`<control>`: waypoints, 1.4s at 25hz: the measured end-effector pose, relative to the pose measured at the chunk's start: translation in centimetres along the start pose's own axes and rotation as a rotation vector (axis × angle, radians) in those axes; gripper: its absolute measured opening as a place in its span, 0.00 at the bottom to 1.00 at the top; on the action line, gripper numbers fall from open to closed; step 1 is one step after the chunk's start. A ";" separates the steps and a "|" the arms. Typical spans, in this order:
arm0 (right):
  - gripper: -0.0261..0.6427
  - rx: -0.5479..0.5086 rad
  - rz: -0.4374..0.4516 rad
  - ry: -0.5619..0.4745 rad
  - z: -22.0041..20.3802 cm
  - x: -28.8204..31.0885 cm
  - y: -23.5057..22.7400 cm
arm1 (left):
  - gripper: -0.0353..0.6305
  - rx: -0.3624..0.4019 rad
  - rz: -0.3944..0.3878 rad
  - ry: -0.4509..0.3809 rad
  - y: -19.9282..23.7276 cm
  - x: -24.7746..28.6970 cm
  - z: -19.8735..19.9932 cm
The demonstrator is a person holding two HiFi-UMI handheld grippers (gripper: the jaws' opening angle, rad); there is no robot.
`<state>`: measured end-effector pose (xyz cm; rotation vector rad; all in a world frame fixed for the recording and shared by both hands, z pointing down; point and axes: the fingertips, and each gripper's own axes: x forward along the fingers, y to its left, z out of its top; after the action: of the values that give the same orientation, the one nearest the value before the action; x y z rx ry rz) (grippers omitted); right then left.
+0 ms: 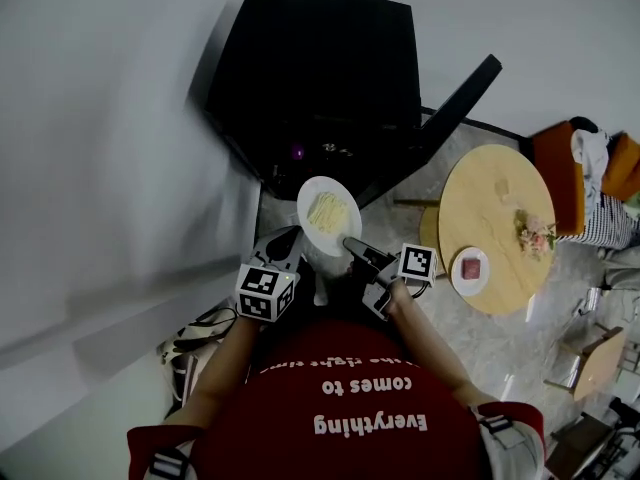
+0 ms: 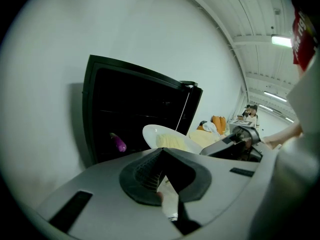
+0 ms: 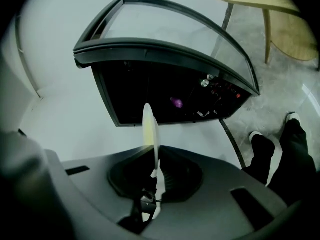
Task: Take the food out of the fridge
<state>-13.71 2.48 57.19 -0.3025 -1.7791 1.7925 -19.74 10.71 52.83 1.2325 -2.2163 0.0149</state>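
Where the white plate (image 1: 328, 213) of pale yellow shredded food sits clamped by its rim between the right gripper (image 1: 350, 245) jaws, it sticks forward past their tips, outside the open black fridge (image 1: 320, 78) just beyond. Left gripper (image 1: 287, 238) jaws closed, nothing between them (plate just right of their tips). Small purple item (image 2: 119, 143) inside the fridge, well ahead of both jaws.
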 end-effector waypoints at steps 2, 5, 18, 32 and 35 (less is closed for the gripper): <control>0.09 -0.010 0.011 -0.013 0.1 -1.5 -0.1 | 0.06 0.019 -0.026 0.011 -1.3 0.4 -0.1; 0.09 -0.019 0.041 -0.044 0.3 -3.9 -0.4 | 0.06 0.065 -0.084 0.036 -3.6 1.2 -0.1; 0.09 0.038 0.099 -0.300 2.6 -15.6 -2.8 | 0.06 0.274 -0.359 0.114 -15.0 7.3 0.5; 0.09 0.125 0.110 -0.678 4.4 -29.8 -6.9 | 0.06 0.435 -0.651 0.173 -29.8 12.6 -1.1; 0.09 0.141 0.098 -0.750 4.7 -33.0 -8.5 | 0.06 0.454 -0.709 0.183 -33.0 14.1 -2.1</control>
<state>12.20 -20.09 57.86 0.4061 -2.1165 2.2745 1.44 -18.36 52.78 2.1113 -1.5590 0.3477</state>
